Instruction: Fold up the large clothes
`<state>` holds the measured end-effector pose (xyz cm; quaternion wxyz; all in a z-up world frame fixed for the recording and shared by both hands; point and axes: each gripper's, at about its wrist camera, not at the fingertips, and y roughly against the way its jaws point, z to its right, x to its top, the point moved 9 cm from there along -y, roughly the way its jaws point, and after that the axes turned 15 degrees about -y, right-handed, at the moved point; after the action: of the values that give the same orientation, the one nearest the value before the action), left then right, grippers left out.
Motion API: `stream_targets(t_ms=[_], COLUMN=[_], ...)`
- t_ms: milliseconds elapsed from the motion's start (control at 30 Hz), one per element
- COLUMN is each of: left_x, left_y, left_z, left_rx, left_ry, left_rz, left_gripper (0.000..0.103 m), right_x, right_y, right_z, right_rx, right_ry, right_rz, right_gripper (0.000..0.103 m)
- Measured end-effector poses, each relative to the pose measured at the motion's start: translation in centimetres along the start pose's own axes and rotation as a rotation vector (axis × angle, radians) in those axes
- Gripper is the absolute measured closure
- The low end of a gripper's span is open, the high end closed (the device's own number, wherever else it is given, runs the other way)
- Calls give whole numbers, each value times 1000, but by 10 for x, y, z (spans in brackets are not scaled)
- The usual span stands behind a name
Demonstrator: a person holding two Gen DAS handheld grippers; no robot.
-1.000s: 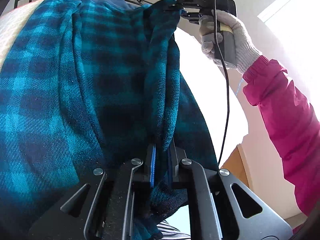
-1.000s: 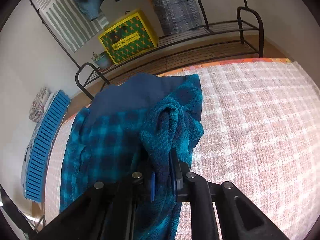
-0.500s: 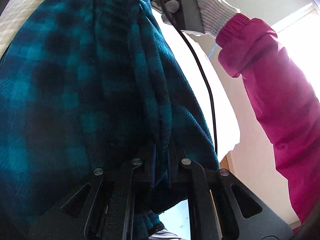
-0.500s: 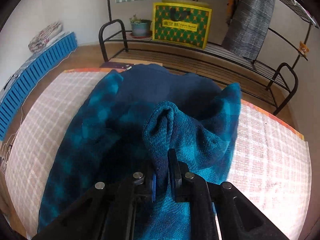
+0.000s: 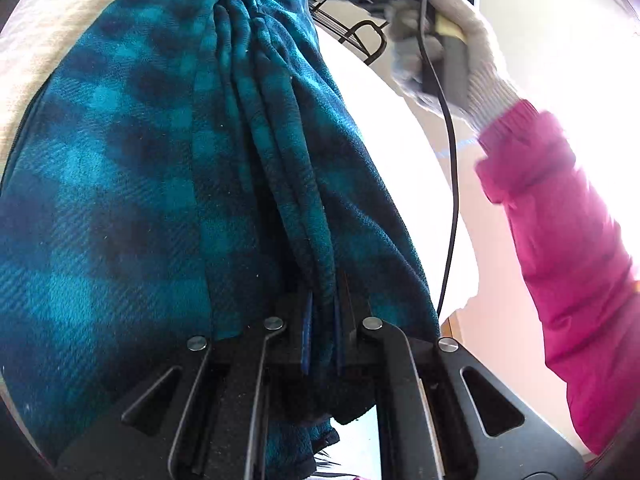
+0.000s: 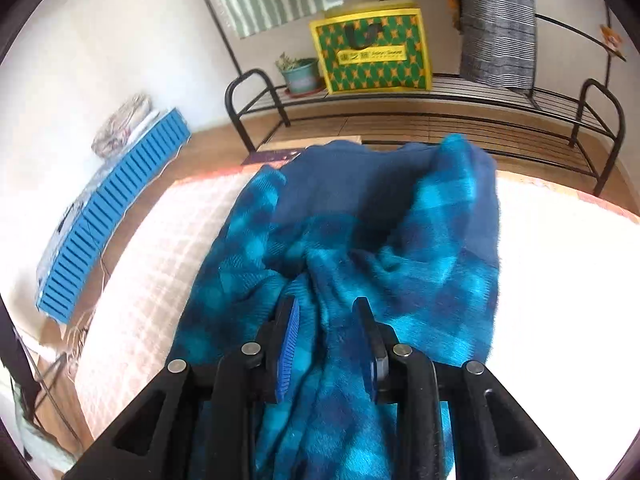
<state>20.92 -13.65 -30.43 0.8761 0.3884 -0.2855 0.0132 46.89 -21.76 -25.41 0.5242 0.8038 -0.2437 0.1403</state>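
A large teal and navy plaid fleece garment (image 5: 152, 184) lies on a checked bed cover (image 5: 48, 32). My left gripper (image 5: 323, 312) is shut on a bunched fold of it, and pleats run from the jaws toward the far end. In the right wrist view the same garment (image 6: 360, 248) lies bunched on the bed, its plain navy lining showing at the far end. My right gripper (image 6: 327, 332) has its jaws spread apart with the fabric lying loose between them. The right gripper's body shows in the left wrist view (image 5: 444, 24), held by a gloved hand.
A black metal rack (image 6: 440, 100) stands past the bed, holding a yellow-green bag (image 6: 372, 48), a potted plant (image 6: 300, 72) and a grey plaid cloth (image 6: 496, 20). A blue slatted crate (image 6: 108, 216) lies on the floor at left. The person's pink sleeve (image 5: 568, 240) is at right.
My right gripper has opened and let go of the fold it held. The garment's far end has dropped onto the bed. My left gripper still grips its fold.
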Motion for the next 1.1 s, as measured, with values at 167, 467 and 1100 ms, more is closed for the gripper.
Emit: stream_targets(t_ms=[167, 467, 1100], left_x=[-7, -8, -21], left_y=[0, 32, 128], left_z=[6, 17, -73], left_rx=[28, 74, 268], left_ry=[-1, -43, 25], left_rz=[4, -1, 79], left_gripper=[97, 93, 65], right_x=[-31, -89, -280], right_y=[-1, -56, 119], right_z=[21, 4, 17], right_rx=[-85, -125, 9], right_ry=[32, 144, 126], right_rz=[-51, -139, -142], right_gripper=[79, 80, 76])
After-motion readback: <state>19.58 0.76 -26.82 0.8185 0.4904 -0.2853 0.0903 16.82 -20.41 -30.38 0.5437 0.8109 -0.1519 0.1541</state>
